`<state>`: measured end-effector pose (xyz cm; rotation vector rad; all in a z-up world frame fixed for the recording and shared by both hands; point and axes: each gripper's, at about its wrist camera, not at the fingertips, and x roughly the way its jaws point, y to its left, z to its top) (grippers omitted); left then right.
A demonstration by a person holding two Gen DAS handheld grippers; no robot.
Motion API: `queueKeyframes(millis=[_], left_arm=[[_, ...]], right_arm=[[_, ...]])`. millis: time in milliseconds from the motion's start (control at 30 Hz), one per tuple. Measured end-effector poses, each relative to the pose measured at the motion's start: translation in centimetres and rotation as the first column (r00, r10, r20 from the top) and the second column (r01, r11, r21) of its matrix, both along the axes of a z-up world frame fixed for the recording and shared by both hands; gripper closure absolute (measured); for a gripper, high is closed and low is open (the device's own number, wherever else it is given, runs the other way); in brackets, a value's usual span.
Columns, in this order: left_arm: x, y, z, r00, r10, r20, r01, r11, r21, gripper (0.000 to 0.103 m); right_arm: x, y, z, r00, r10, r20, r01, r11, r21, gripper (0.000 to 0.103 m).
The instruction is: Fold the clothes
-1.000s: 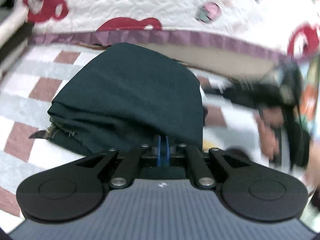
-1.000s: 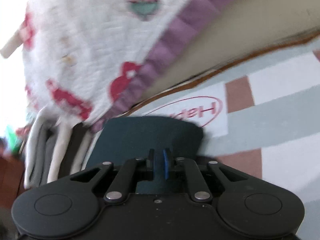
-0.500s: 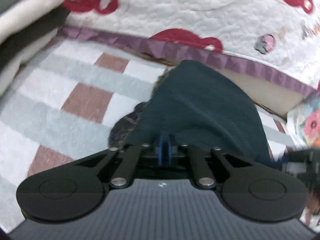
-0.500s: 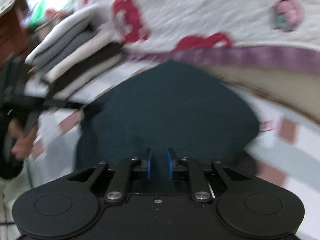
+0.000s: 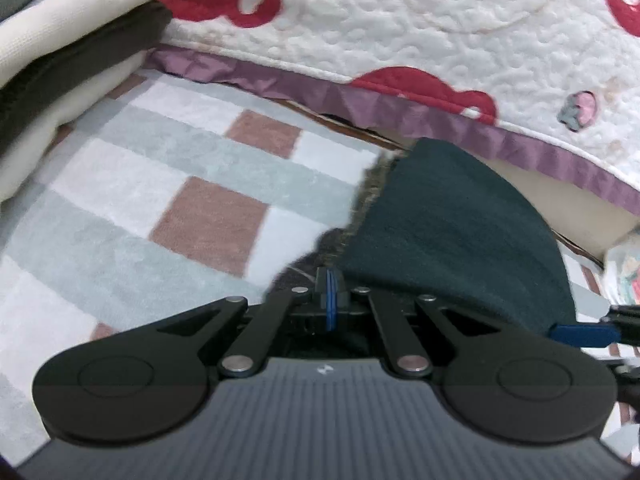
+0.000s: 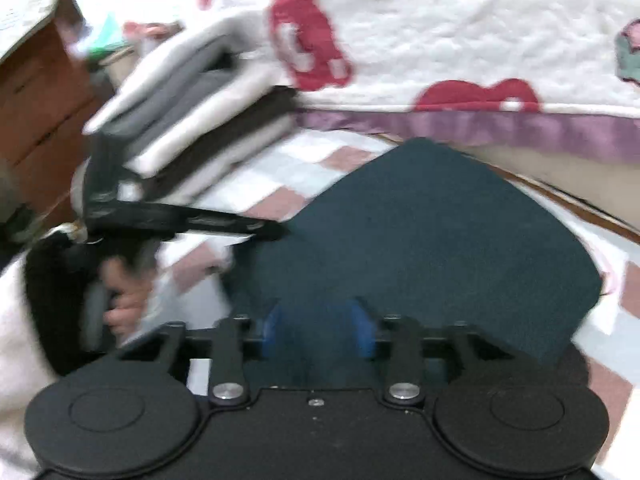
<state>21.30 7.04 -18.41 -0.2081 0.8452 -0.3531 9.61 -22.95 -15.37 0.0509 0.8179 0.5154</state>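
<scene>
Right at my left gripper (image 5: 331,294) the blue pads look almost together yet the jaws are easing apart, and I can't make out any cloth pinched between them; the frayed left edge of the dark teal folded garment (image 5: 452,232) lies just ahead of the tips. My right gripper (image 6: 318,328) is opening too, its pads standing well apart, with the near hem of that same garment lying between them and neither pad pressing on it. From the right wrist view the garment spreads forward as a flat dark wedge on the checked rug (image 5: 168,184), and off to my left my left hand (image 6: 124,300) grips its tool's handle, the long black fingers reaching in to the garment's left edge. Ahead and to the left of the left gripper sits a stack of folded clothes (image 5: 68,52), cream and dark layers. Beyond the garment runs the purple trim of a white quilted bedspread (image 5: 440,20) with red shapes. Far left in the right wrist view, a brown wooden cabinet (image 6: 36,92), blurred.
</scene>
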Motion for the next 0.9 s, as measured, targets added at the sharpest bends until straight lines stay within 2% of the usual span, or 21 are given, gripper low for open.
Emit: queueKeyframes(millis=[67, 200, 267, 300, 333, 367, 400, 433, 500, 600, 667, 700, 733, 767, 900], left_arm=[[0.2, 1.7, -0.2, 0.998, 0.034, -0.056, -0.036, 0.999, -0.032, 0.085], [0.6, 5.3, -0.6, 0.979, 0.089, -0.181, -0.114, 0.984, -0.134, 0.083], [0.2, 6.4, -0.4, 0.973, 0.102, -0.206, -0.142, 0.972, -0.189, 0.077], [0.1, 6.8, -0.2, 0.972, 0.105, -0.209, -0.149, 0.967, -0.205, 0.070], [0.0, 7.2, -0.3, 0.968, 0.097, -0.231, -0.155, 0.956, -0.249, 0.061], [-0.1, 7.5, -0.5, 0.963, 0.085, -0.257, -0.163, 0.940, -0.299, 0.057], [-0.1, 7.8, -0.7, 0.957, 0.071, -0.282, -0.171, 0.921, -0.349, 0.051], [-0.2, 8.2, -0.8, 0.950, 0.056, -0.306, -0.181, 0.900, -0.397, 0.051], [-0.4, 7.9, -0.9, 0.939, 0.019, -0.343, -0.180, 0.878, -0.443, 0.050], [-1.0, 6.1, -0.1, 0.940, -0.026, -0.340, -0.107, 0.924, -0.367, 0.035], [-1.3, 4.6, -0.1, 0.930, -0.065, -0.361, -0.048, 0.954, -0.296, 0.034], [-1.5, 4.1, -0.1, 0.930, -0.055, -0.364, -0.039, 0.968, -0.246, 0.034], [-1.8, 3.5, -0.1, 0.932, -0.030, -0.360, -0.041, 0.981, -0.189, 0.034], [-2.0, 3.3, -0.3, 0.933, -0.020, -0.360, -0.045, 0.984, -0.170, 0.034], [-2.4, 3.0, -0.7, 0.936, 0.009, -0.352, -0.081, 0.978, -0.190, 0.025]], right_arm=[[0.1, 1.1, -1.3, 0.999, 0.021, -0.027, -0.022, 0.999, -0.026, 0.056], [-1.6, 3.4, -1.2, 0.998, 0.061, -0.024, -0.063, 0.997, -0.050, 0.055], [-1.5, 1.9, -0.9, 0.991, 0.091, -0.100, -0.082, 0.993, 0.088, 0.056], [-1.4, 1.1, -0.8, 0.984, 0.111, -0.138, -0.088, 0.983, 0.162, 0.056], [-1.6, 0.3, -0.5, 0.980, 0.109, -0.166, -0.072, 0.974, 0.213, 0.061], [-1.8, -0.4, -0.2, 0.976, 0.105, -0.192, -0.053, 0.964, 0.260, 0.060], [-2.2, -1.4, 0.1, 0.977, 0.053, -0.205, 0.002, 0.965, 0.262, 0.058], [-2.6, -2.4, 0.5, 0.976, -0.005, -0.216, 0.061, 0.965, 0.257, 0.058], [-2.4, -5.2, 0.7, 0.955, -0.118, -0.270, 0.197, 0.938, 0.285, 0.058], [-1.8, -9.9, 0.8, 0.890, -0.287, -0.355, 0.393, 0.876, 0.279, 0.056], [-1.5, -12.1, 0.8, 0.837, -0.366, -0.407, 0.494, 0.826, 0.272, 0.055], [-1.4, -12.9, 0.7, 0.812, -0.391, -0.432, 0.531, 0.802, 0.273, 0.055], [-1.5, -13.3, 0.6, 0.798, -0.411, -0.441, 0.555, 0.786, 0.271, 0.055], [-1.7, -13.3, 0.3, 0.795, -0.420, -0.439, 0.563, 0.780, 0.273, 0.054], [-3.0, -13.0, -1.2, 0.782, -0.455, -0.427, 0.594, 0.751, 0.288, 0.053]])
